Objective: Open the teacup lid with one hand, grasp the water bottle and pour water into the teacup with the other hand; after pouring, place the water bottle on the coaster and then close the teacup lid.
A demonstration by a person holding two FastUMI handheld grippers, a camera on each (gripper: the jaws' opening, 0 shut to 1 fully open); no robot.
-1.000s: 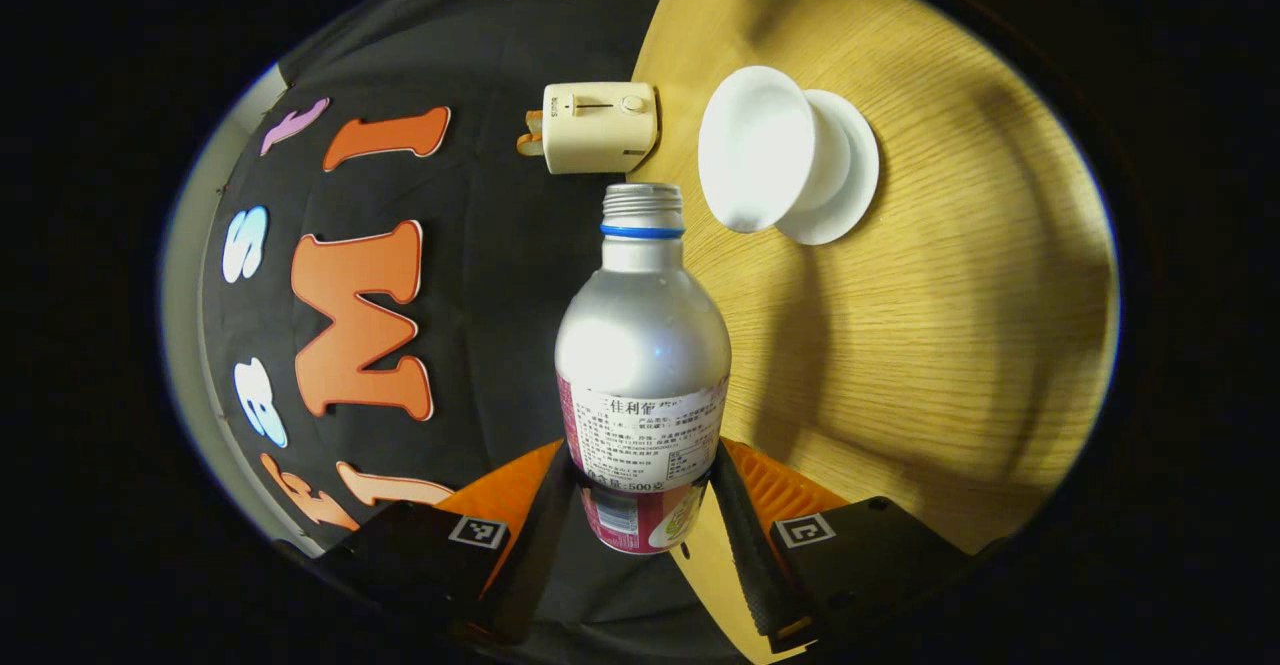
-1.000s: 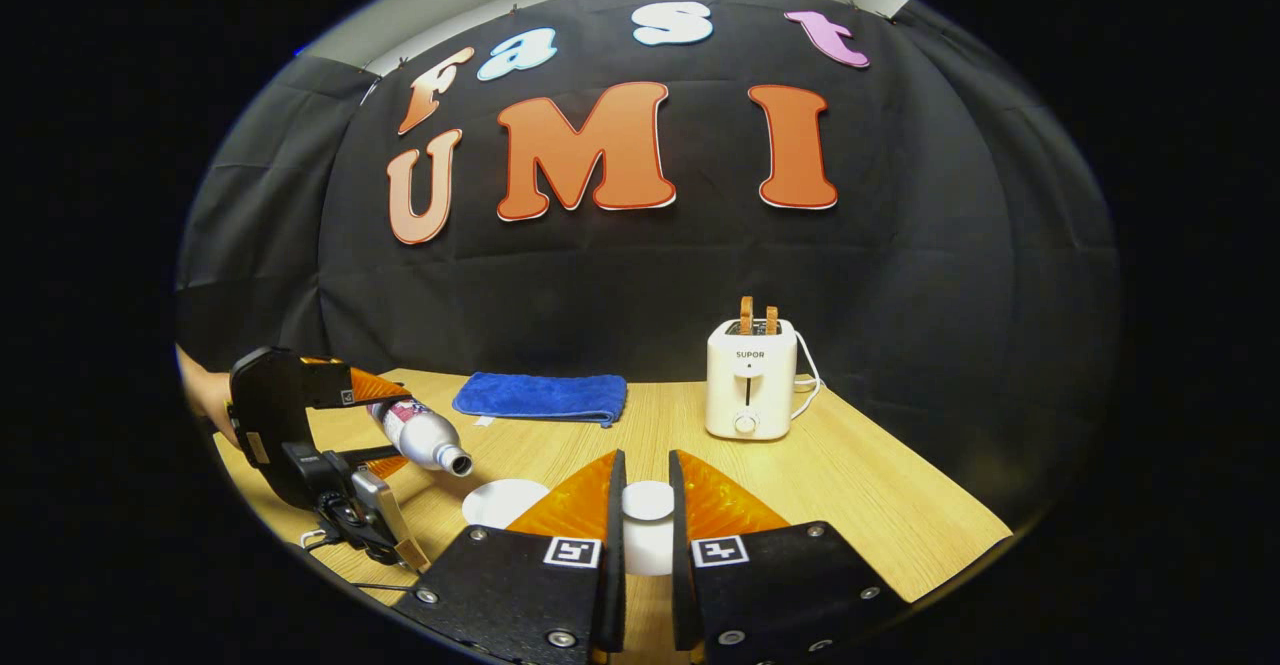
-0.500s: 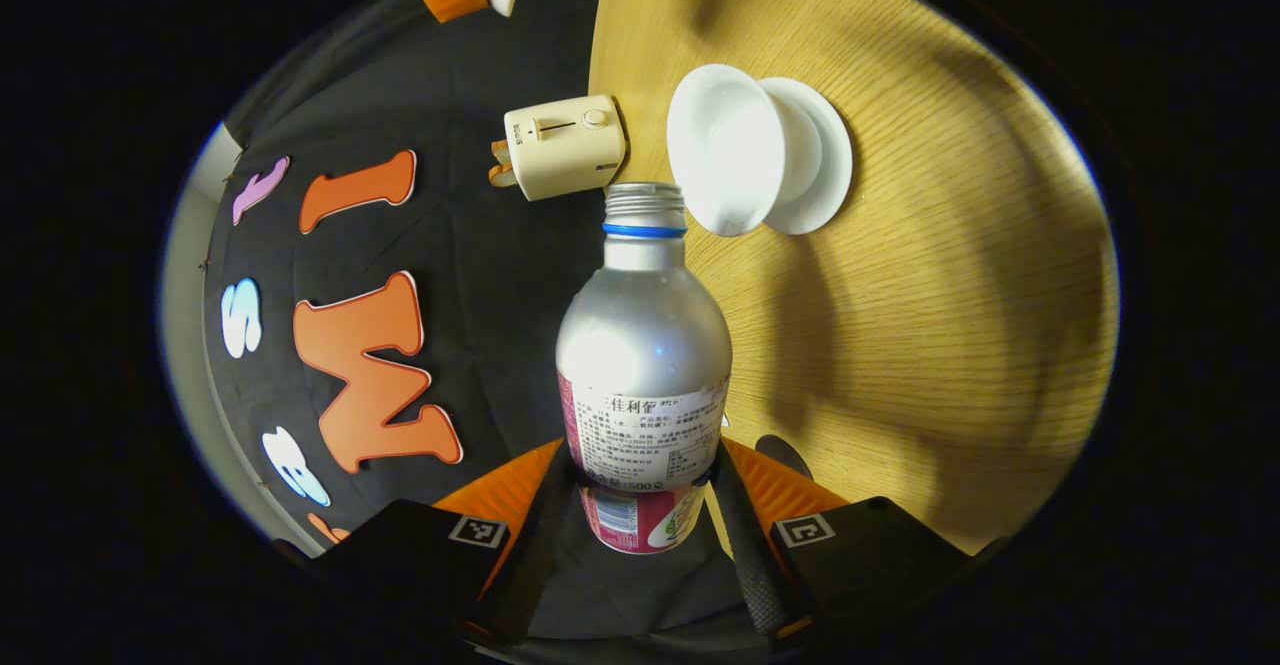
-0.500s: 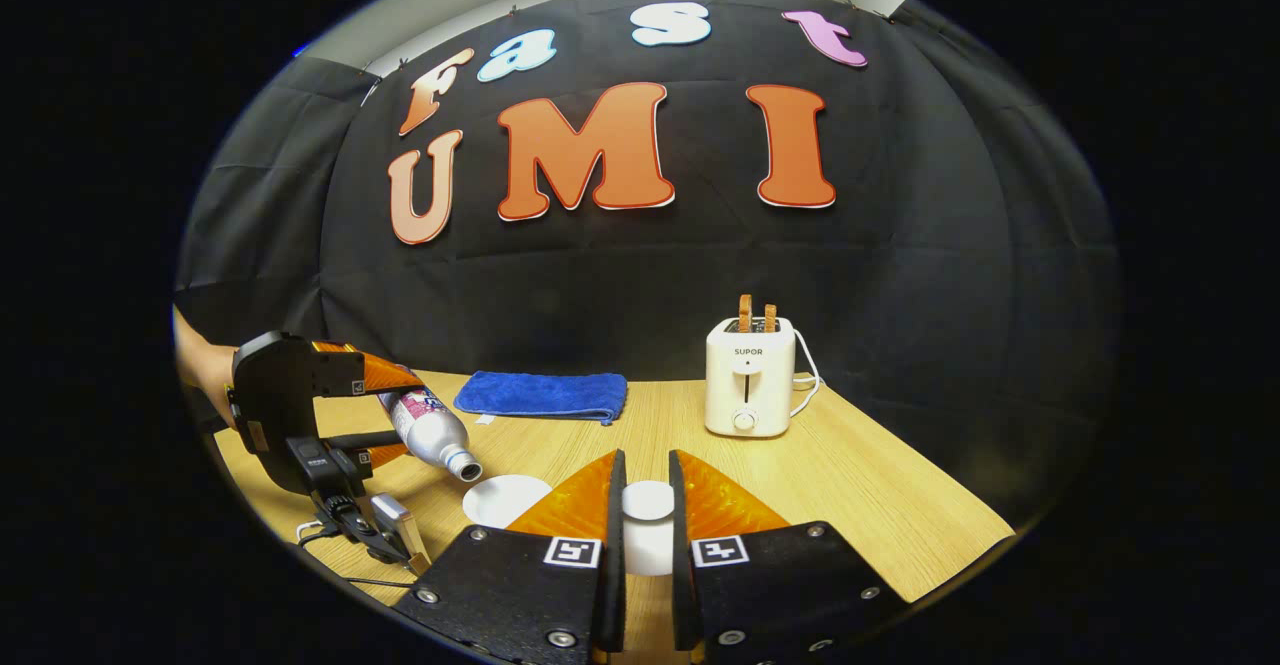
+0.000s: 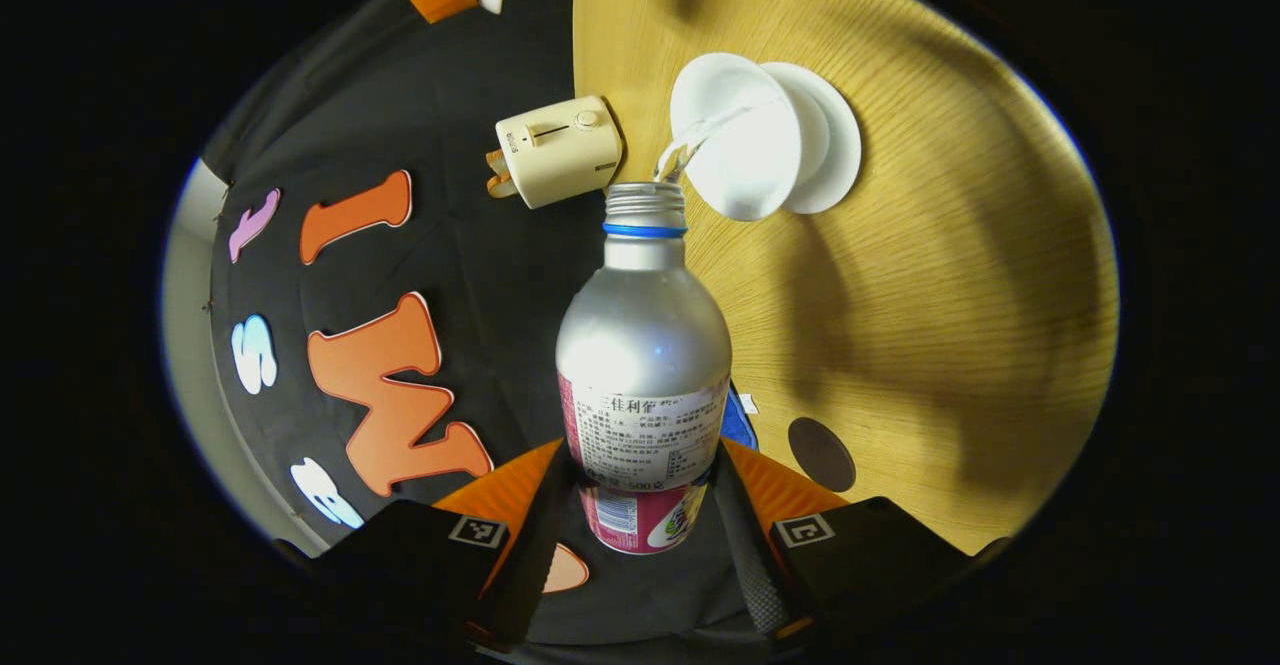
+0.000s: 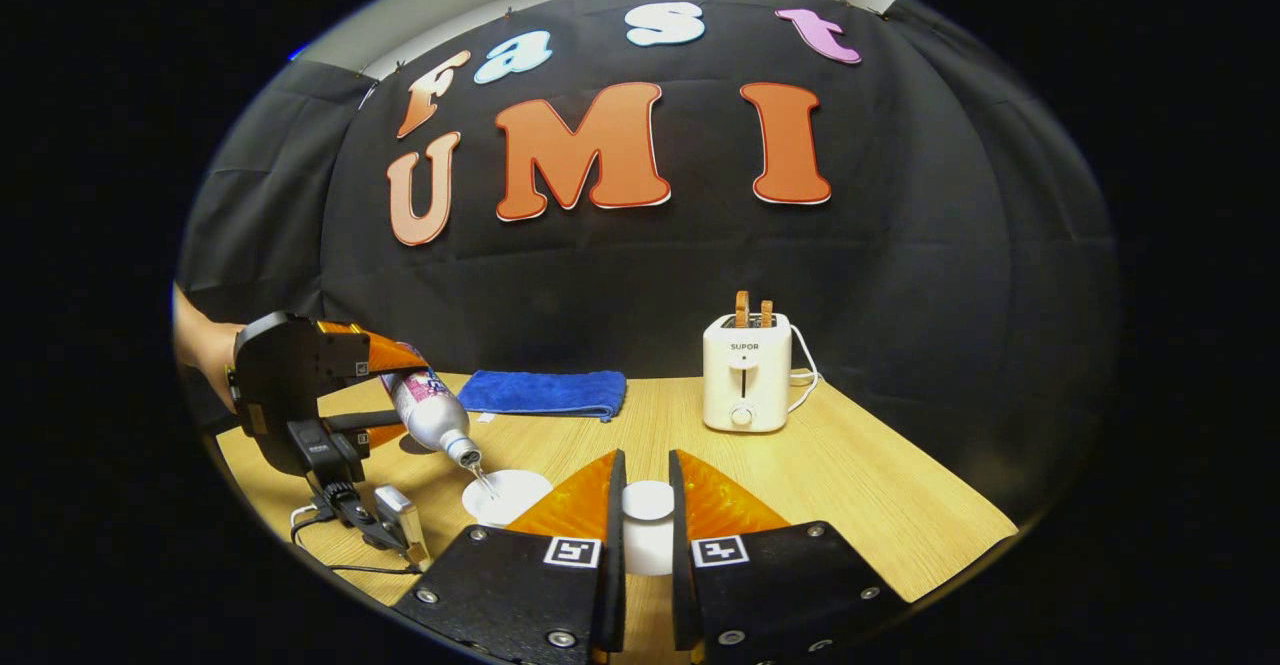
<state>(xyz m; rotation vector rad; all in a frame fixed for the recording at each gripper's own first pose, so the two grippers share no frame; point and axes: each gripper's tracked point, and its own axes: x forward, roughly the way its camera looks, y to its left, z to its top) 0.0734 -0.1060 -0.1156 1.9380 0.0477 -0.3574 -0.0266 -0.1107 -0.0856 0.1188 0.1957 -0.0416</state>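
My left gripper (image 5: pixel 643 465) is shut on a silver water bottle (image 5: pixel 642 345) with a pink label, tipped far over. A thin stream of water (image 5: pixel 690 140) runs from its open mouth into the white teacup (image 5: pixel 735 150), which stands on a white saucer (image 5: pixel 838 140). A dark round coaster (image 5: pixel 821 453) lies on the wooden table near the bottle's base. In the right gripper view, my right gripper (image 6: pixel 645 460) is shut on the white teacup lid (image 6: pixel 648 537), held above the table to the right of the teacup (image 6: pixel 510 495) and the pouring bottle (image 6: pixel 432 415).
A cream toaster (image 6: pixel 744 373) with two slices in it stands at the back right, its cord behind it. A folded blue towel (image 6: pixel 545 392) lies at the back centre. A person's hand (image 6: pixel 200 350) holds the left gripper; a cable (image 6: pixel 340 535) hangs near the table's front edge.
The left gripper has tipped the bottle further down and brought its mouth over the teacup; water now flows out. The right gripper has kept the lid nearly still.
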